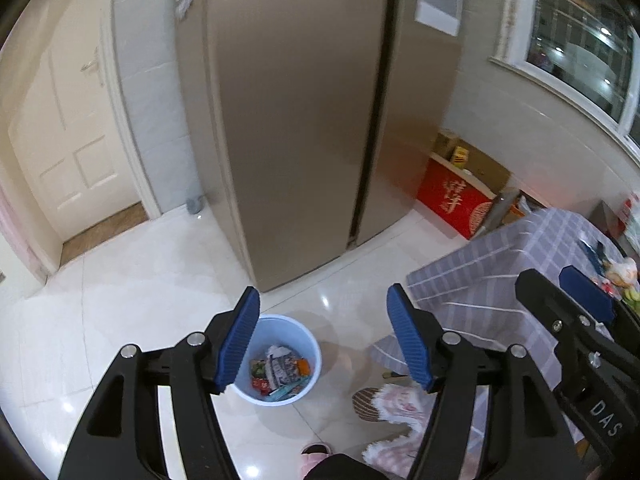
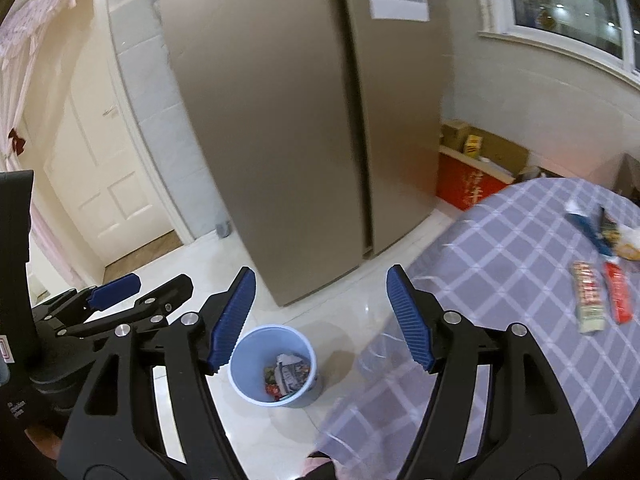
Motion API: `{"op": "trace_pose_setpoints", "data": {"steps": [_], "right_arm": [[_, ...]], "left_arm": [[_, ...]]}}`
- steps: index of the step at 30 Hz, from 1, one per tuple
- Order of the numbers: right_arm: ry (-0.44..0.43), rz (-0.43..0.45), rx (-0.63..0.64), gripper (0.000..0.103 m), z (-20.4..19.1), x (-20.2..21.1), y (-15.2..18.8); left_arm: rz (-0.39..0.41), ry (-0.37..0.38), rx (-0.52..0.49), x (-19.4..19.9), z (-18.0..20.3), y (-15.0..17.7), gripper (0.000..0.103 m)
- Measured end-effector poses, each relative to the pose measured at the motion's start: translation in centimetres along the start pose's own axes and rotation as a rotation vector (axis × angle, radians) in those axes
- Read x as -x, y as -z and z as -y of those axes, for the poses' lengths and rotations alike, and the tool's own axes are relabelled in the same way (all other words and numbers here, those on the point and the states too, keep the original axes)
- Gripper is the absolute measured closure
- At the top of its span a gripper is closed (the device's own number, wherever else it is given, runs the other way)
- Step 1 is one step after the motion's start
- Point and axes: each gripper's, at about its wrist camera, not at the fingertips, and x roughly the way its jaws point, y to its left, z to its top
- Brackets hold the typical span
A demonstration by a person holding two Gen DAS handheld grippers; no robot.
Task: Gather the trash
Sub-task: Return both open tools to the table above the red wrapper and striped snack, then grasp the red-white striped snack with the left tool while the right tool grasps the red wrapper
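**Mia:** What is the biggest thing here?

**Ben:** The tall brown fridge (image 1: 296, 120). It stands on the shiny white floor (image 1: 132, 292). Left of it is a cream door (image 1: 68, 140). Right of it a red box (image 1: 452, 200) sits against the wall, under the window (image 1: 584, 52).

**Mia:** And the table?

**Ben:** The table with the purple checked cloth (image 2: 516, 280) is on the right. Its cloth edge hangs down near the bin. There is bare floor between the fridge and the table edge, and more bare floor to the left.

**Mia:** Where is the trash?

**Ben:** Some is in the blue bin (image 2: 244, 360) on the floor, in front of the fridge corner. Colourful wrappers (image 2: 288, 372) lie at its bottom. More wrappers (image 2: 600, 296) lie on the table, near its far right edge.

**Mia:** What are the grippers doing?

**Ben:** The left gripper (image 1: 324, 336) is up above the bin with its jaws wide apart and nothing in them. The right gripper (image 2: 320, 316) is just beside it, also spread wide and holding nothing.

**Mia:** Anything small?

**Ben:** A pink slipper (image 1: 316, 450) on the floor, by the bottom edge.
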Motion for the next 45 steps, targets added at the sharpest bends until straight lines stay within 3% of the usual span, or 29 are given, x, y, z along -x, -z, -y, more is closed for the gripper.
{"op": "trace_pose_setpoints", "data": {"steps": [12,19,28,36,39,40,41,43,45], "right_arm": [[0.146,0.047,-0.109,0.032,11.9,7.4,1.6],[0.243,0.059,-0.183,0.031,19.1,10.6,3.3],[0.357,-0.026,-0.261,0.031,27.0,11.0,5.0],[0.355,-0.1,-0.297,0.031,30.1,9.0,6.2],[0.351,-0.106,-0.301,0.031,30.4,8.3,5.6],[0.352,-0.107,-0.295,0.031,30.4,8.1,5.4],[0.349,-0.107,-0.294,0.031,30.4,7.9,5.2],[0.34,-0.113,-0.29,0.031,30.2,7.3,4.9],[0.325,-0.119,-0.283,0.031,29.8,6.5,4.5]], "left_arm": [[0.032,0.104,-0.18,3.5,14.2,1.9,0.03],[-0.007,0.184,-0.252,3.0,22.1,3.7,0.03],[-0.123,0.288,-0.314,-0.3,30.3,5.2,0.03],[-0.144,0.26,-0.346,-4.0,33.9,4.9,0.03],[-0.117,0.235,-0.374,-4.8,34.2,4.7,0.043],[-0.109,0.247,-0.387,-4.7,34.4,4.7,0.054],[-0.105,0.259,-0.393,-4.7,34.5,4.6,0.077],[-0.099,0.272,-0.408,-4.8,34.5,4.4,0.091],[-0.098,0.283,-0.398,-4.8,33.8,4.1,0.096]]}}
